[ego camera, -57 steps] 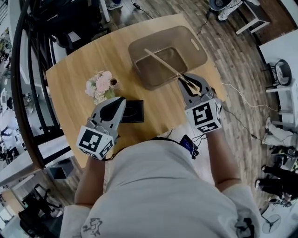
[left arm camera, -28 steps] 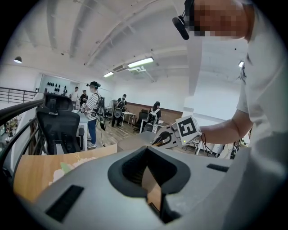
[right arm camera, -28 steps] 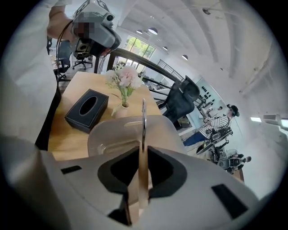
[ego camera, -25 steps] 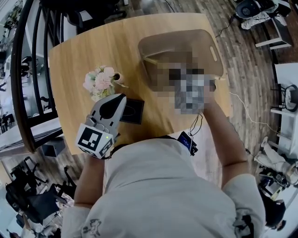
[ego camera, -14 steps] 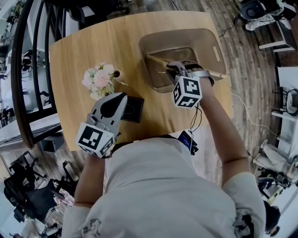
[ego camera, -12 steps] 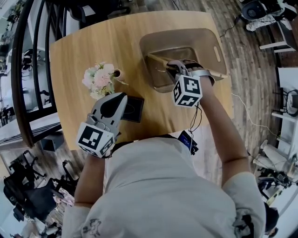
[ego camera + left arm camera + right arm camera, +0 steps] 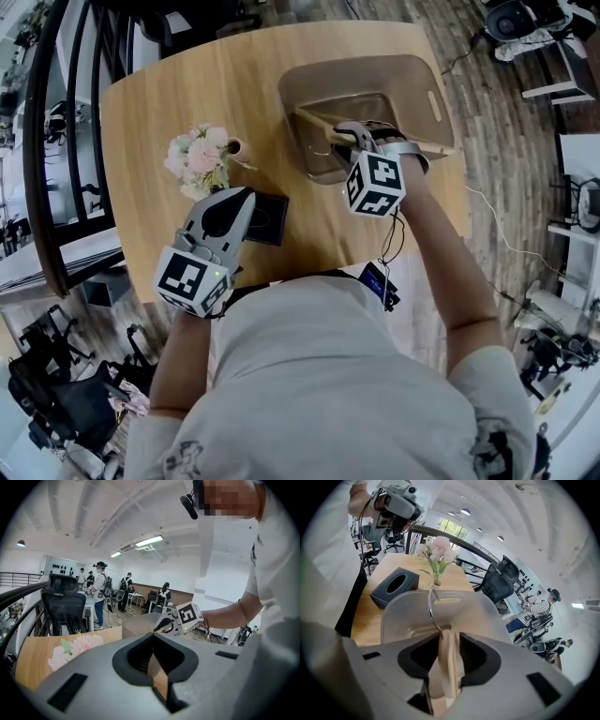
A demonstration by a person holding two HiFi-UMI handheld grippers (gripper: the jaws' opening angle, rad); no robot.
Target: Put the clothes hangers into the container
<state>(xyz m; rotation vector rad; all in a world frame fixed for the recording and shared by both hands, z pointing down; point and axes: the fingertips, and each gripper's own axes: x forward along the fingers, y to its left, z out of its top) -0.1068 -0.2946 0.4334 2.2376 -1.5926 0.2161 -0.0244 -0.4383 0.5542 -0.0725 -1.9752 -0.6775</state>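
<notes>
Right gripper [image 7: 348,141] jaws opening around wooden hanger [image 7: 446,663] (hook ahead) over container [image 7: 413,71], left gripper [image 7: 243,197] closed

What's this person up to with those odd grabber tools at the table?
A person is putting a wooden clothes hanger into a translucent container on the table. The right gripper reaches down into the container and its jaws are opening, with the hanger between them, so it looks like it is being let go. The left gripper sits idle and empty, near a dark tissue box and some flowers.
</notes>
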